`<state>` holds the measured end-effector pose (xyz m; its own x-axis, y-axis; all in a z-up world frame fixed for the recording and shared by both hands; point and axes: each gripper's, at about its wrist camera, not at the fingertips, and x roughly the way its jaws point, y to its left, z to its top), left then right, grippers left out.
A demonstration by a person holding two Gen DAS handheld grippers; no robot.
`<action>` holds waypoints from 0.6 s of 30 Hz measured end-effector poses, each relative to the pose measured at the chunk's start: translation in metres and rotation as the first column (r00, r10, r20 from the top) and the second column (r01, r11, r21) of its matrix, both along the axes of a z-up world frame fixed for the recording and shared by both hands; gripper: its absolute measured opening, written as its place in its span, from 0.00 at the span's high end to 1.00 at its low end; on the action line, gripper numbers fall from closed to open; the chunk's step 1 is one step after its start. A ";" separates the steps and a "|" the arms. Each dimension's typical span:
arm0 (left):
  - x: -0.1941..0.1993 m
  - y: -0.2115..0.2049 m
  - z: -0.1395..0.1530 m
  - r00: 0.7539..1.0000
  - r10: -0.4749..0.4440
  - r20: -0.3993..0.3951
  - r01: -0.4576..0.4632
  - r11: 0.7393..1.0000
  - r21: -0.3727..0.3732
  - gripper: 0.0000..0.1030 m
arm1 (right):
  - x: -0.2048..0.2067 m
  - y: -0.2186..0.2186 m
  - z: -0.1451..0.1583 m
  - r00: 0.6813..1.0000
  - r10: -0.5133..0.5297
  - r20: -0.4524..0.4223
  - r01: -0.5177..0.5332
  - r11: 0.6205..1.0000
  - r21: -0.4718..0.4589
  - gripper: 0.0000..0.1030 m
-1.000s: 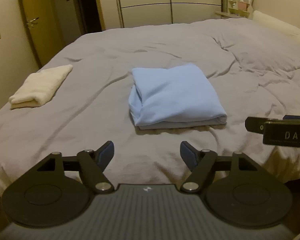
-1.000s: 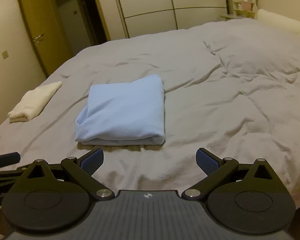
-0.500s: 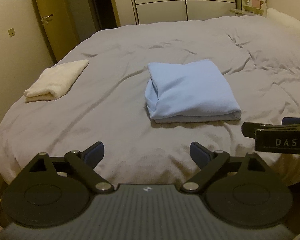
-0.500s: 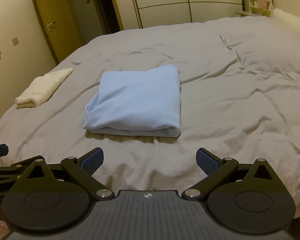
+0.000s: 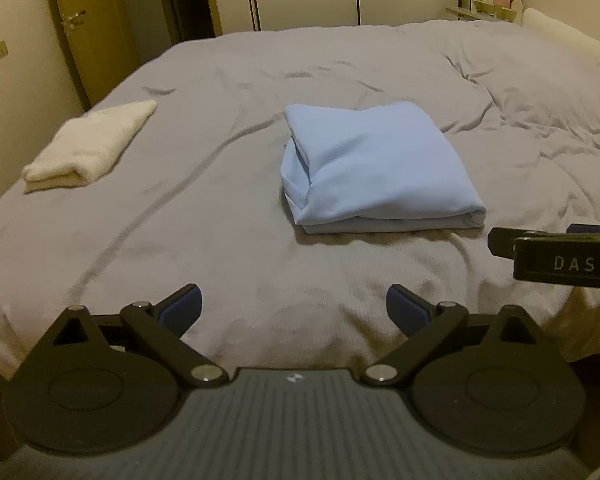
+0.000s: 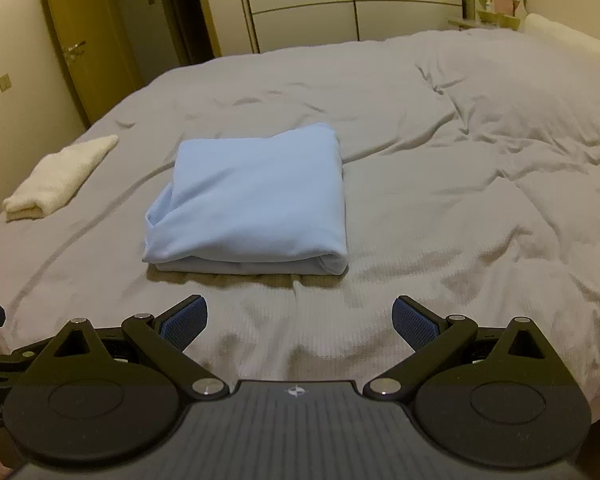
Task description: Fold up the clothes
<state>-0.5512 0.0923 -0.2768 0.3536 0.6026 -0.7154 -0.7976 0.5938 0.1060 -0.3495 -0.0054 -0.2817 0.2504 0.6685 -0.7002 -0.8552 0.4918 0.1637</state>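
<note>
Right now I am holding the left tool and the right tool spread wide and gripping nothing, both hovering over the near edge of the bed. Ahead, the folded blue garment is lying mid-bed, with a folded cream towel sitting well apart to its left.

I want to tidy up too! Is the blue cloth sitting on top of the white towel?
No, the blue cloth lies apart from the white towel.
</note>
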 end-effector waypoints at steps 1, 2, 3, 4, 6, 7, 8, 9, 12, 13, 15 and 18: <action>0.000 0.004 -0.002 1.000 -0.002 0.002 0.002 1.000 -0.009 0.05 | 0.001 0.002 -0.002 1.000 0.001 0.001 -0.001 1.000 -0.004 0.01; 0.001 0.008 -0.005 1.000 -0.004 0.006 0.004 1.000 -0.022 0.05 | 0.001 0.005 -0.003 1.000 0.002 0.001 -0.002 1.000 -0.008 0.01; 0.001 0.013 -0.008 1.000 -0.005 0.009 0.006 0.999 -0.036 0.05 | 0.003 0.007 -0.006 1.000 0.004 -0.006 -0.004 1.000 -0.013 0.01; 0.001 0.017 -0.011 1.000 -0.008 0.014 0.009 0.999 -0.051 0.05 | 0.006 0.008 -0.009 1.000 0.003 -0.017 -0.003 1.000 -0.015 0.01; 0.001 0.027 -0.017 0.999 -0.014 0.032 0.017 0.997 -0.080 0.05 | 0.011 0.011 -0.016 0.999 0.000 -0.042 -0.001 1.000 -0.017 0.01; 0.000 0.032 -0.020 0.999 -0.016 0.042 0.020 0.995 -0.095 0.05 | 0.015 0.012 -0.019 0.999 0.000 -0.054 -0.001 1.000 -0.016 0.01; 0.000 0.036 -0.023 0.998 -0.019 0.053 0.025 0.994 -0.110 0.05 | 0.018 0.014 -0.023 0.997 -0.002 -0.071 0.000 1.000 -0.019 0.01; -0.001 0.040 -0.026 0.998 -0.018 0.063 0.026 0.992 -0.125 0.05 | 0.022 0.016 -0.027 0.996 -0.003 -0.086 0.001 1.000 -0.023 0.01; -0.002 0.054 -0.035 0.995 -0.009 0.099 0.026 0.984 -0.178 0.05 | 0.030 0.023 -0.036 0.995 -0.018 -0.099 0.013 0.999 -0.047 0.01; -0.003 0.060 -0.038 0.993 -0.005 0.115 0.028 0.980 -0.198 0.05 | 0.032 0.025 -0.039 0.995 -0.020 -0.100 0.014 0.998 -0.053 0.01; -0.004 0.072 -0.044 0.987 0.011 0.163 0.030 0.968 -0.247 0.05 | 0.038 0.028 -0.043 0.994 -0.013 -0.107 0.007 0.998 -0.058 0.01; -0.008 0.094 -0.053 0.960 0.063 0.274 0.036 0.939 -0.342 0.08 | 0.052 0.028 -0.048 0.989 -0.012 -0.147 0.007 0.999 -0.031 0.01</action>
<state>-0.5591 0.1861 -0.3300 0.5607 0.3461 -0.7522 -0.7734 0.5433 -0.3265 -0.2978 0.0228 -0.3298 0.1493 0.6447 -0.7497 -0.8180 0.5065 0.2726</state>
